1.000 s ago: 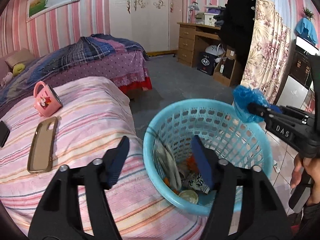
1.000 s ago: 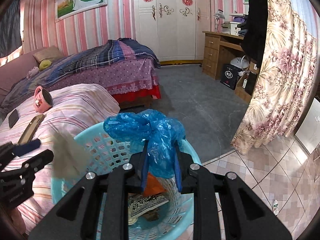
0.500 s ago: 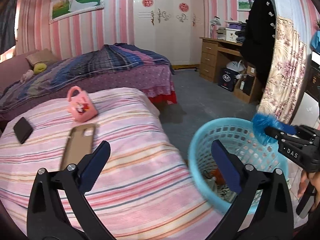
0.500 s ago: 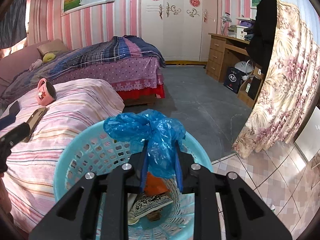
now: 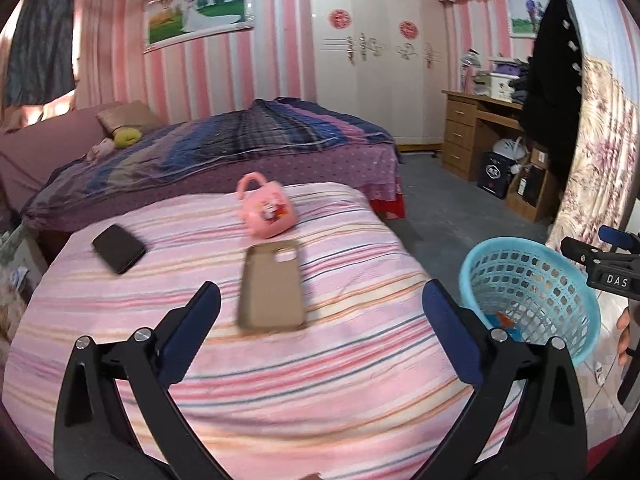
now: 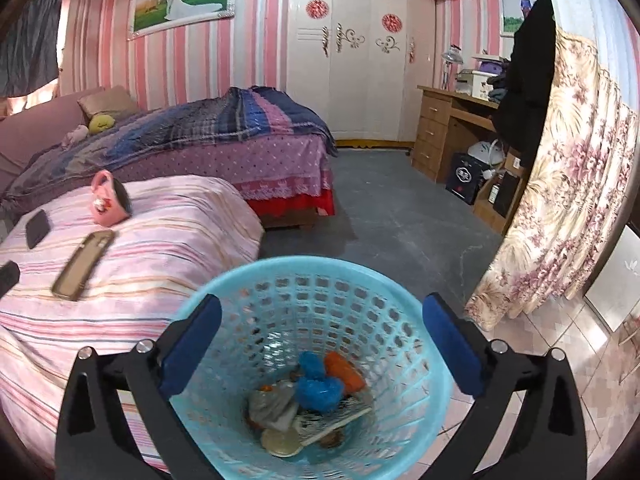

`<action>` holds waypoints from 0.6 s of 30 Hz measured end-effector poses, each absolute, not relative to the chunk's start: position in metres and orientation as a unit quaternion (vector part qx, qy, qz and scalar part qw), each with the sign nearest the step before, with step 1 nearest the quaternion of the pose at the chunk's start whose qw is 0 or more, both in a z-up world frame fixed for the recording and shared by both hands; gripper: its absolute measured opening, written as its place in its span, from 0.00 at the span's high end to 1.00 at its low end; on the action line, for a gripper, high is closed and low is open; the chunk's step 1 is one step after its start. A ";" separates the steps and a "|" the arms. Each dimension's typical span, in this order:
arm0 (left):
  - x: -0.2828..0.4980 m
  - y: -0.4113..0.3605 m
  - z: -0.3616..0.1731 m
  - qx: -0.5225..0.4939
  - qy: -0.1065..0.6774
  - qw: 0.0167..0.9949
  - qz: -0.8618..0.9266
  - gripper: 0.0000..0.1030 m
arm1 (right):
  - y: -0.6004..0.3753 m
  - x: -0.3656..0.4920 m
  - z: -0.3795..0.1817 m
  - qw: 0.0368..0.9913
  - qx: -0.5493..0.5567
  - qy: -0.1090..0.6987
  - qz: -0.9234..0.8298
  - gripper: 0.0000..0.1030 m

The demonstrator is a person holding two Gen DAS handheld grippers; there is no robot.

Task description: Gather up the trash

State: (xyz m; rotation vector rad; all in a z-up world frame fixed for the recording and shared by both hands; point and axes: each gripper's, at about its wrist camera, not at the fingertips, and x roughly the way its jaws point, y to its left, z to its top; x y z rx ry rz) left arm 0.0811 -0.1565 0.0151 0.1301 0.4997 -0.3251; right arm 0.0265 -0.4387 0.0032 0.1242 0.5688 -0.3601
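Blue bag (image 6: 318, 388) crumpled in basket (image 6: 280, 272), no clear axis.

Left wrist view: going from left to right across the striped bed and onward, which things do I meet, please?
Black phone → brown phone case → pink mug → blue basket on the floor → the right tongs at the picture's edge.

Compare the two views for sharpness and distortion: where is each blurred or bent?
Left wrist view: phone case and striped bedspread smeared by motion; wardrobe bowed by the fisheye. Right wrist view: sharper; basket and blue bag crisp, curtain curved at the edge.
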 end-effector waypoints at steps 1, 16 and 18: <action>0.078 -0.151 0.015 0.060 0.248 0.954 -0.155 0.05 | -0.428 0.023 0.005 0.945 0.063 0.275 -0.166 0.05; 0.025 -0.082 0.001 0.045 0.251 0.962 -0.095 0.05 | -0.309 -0.015 0.011 0.966 0.035 0.246 -0.075 0.04; 0.019 -0.076 -0.001 0.046 0.249 0.963 -0.087 0.05 | -0.300 -0.017 0.010 0.967 0.030 0.241 -0.072 0.04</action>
